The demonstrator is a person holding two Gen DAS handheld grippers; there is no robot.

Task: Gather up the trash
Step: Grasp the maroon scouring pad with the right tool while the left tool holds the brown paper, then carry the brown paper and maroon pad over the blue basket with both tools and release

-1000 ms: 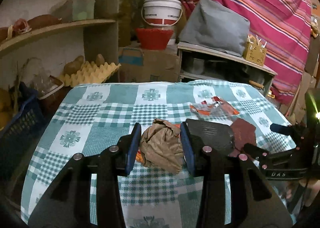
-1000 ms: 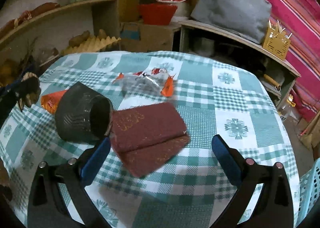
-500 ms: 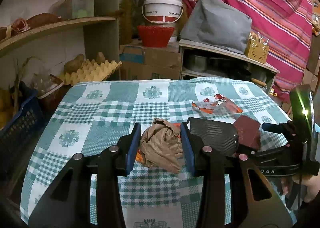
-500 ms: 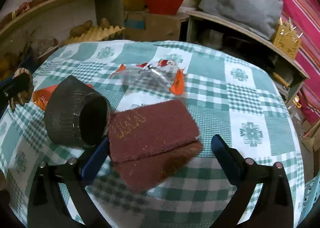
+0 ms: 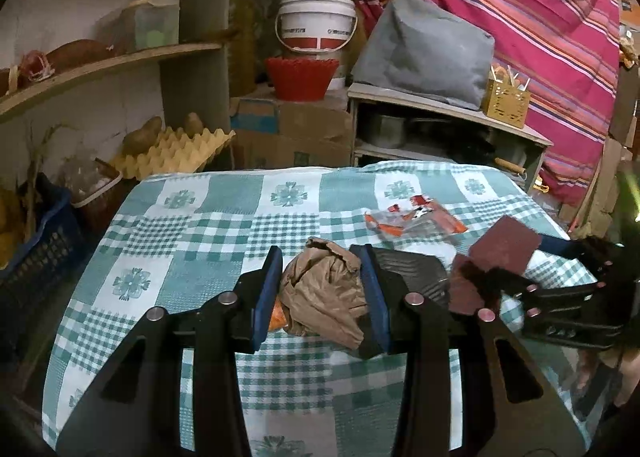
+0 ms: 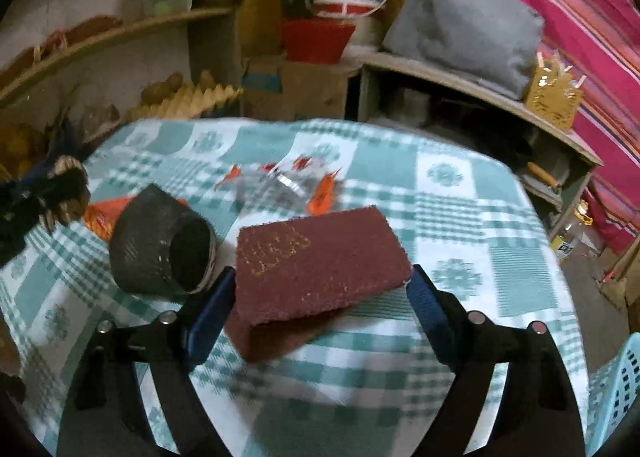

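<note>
My left gripper (image 5: 320,289) is shut on a crumpled brown paper bag (image 5: 326,293) and holds it over the checked tablecloth (image 5: 200,225). My right gripper (image 6: 320,297) is shut on a folded dark red scouring pad (image 6: 316,261), whose upper flap is lifted off the cloth; the pad also shows in the left wrist view (image 5: 496,249). A black ribbed cup (image 6: 160,249) lies on its side left of the pad. An orange wrapper (image 6: 100,217) lies behind the cup. A clear and orange plastic wrapper (image 6: 284,181) lies farther back.
Shelves with an egg tray (image 5: 172,149), a red bowl (image 5: 302,77) and a white bucket (image 5: 316,25) stand behind the table. A dark blue crate (image 5: 36,241) is at the left. A light blue basket (image 6: 616,389) is at the lower right.
My right gripper moved forward onto the red pad and closed on it, lifting its upper flap. My left gripper has kept hold of the brown bag.
</note>
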